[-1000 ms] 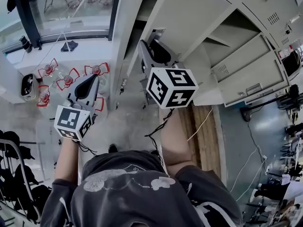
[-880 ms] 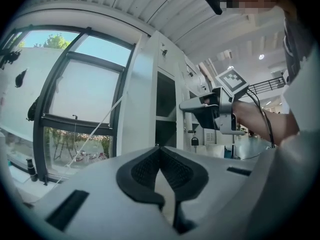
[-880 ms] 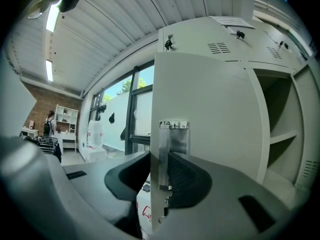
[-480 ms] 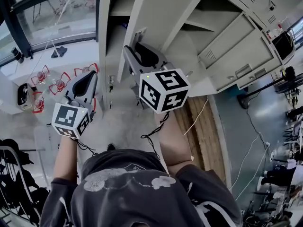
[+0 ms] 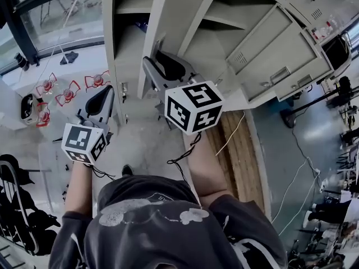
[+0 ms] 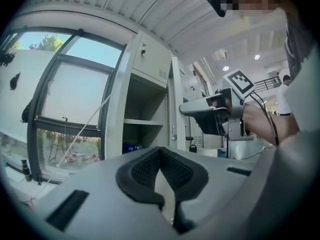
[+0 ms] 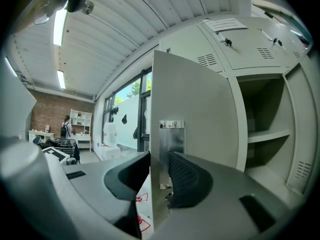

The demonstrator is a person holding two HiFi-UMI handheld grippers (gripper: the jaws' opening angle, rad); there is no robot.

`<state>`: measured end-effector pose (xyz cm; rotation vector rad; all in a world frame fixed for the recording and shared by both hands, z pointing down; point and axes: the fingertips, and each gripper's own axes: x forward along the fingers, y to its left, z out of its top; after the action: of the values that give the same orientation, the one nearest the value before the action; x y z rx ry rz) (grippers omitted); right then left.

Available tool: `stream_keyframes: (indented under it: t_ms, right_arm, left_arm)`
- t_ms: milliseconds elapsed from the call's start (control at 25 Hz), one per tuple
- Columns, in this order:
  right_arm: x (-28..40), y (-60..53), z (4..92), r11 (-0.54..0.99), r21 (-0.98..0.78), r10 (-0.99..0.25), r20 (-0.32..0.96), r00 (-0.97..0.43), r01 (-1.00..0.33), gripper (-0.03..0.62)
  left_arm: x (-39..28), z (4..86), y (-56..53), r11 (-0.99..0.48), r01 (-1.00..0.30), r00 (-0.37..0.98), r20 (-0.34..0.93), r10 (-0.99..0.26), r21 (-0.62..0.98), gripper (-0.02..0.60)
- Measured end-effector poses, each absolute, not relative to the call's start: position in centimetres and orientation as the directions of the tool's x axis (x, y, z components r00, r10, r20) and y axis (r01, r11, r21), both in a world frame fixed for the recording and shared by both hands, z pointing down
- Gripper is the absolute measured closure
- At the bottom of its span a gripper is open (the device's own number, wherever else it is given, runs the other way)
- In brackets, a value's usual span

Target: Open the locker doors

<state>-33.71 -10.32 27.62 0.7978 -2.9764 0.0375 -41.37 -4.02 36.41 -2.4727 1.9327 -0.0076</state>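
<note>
My right gripper [image 5: 157, 61] is shut on the free edge of a pale grey locker door [image 5: 182, 13]. In the right gripper view the door [image 7: 195, 109] stands edge-on between the two black pads of the right gripper [image 7: 159, 160], next to its metal latch plate [image 7: 171, 139]. The door stands swung out from the locker, and the open compartment with a shelf [image 7: 265, 134] shows behind it. My left gripper [image 5: 103, 96] hangs free to the left, shut on nothing. From the left gripper [image 6: 161, 151] I see the right gripper [image 6: 186, 110] at the door.
Another open compartment [image 6: 142, 121] holds a blue object [image 6: 131, 147]. More locker doors [image 5: 280, 55] stand open at the right. A window [image 5: 61, 15], red-marked white items on the floor [image 5: 67, 91], a wooden board [image 5: 241, 156] with a cable and a dark rack [image 5: 17, 212] surround me.
Both grippers have shifted sideways along the lockers. The door in the right gripper has swung further out, and more of the open compartments shows. The left gripper stays shut.
</note>
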Motion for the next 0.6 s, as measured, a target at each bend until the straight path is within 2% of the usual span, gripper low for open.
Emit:
stream_keyframes:
  t_ms: [600]
  right_arm:
    - [-27.2,-9.4,27.6,0.908,0.016,-0.418,0.005,-0.909,-0.418,0.456]
  left_arm:
    - [-35.1,36.1,-4.4,-0.235,-0.972,0.235,0.011,-0.972,-0.004,0.572]
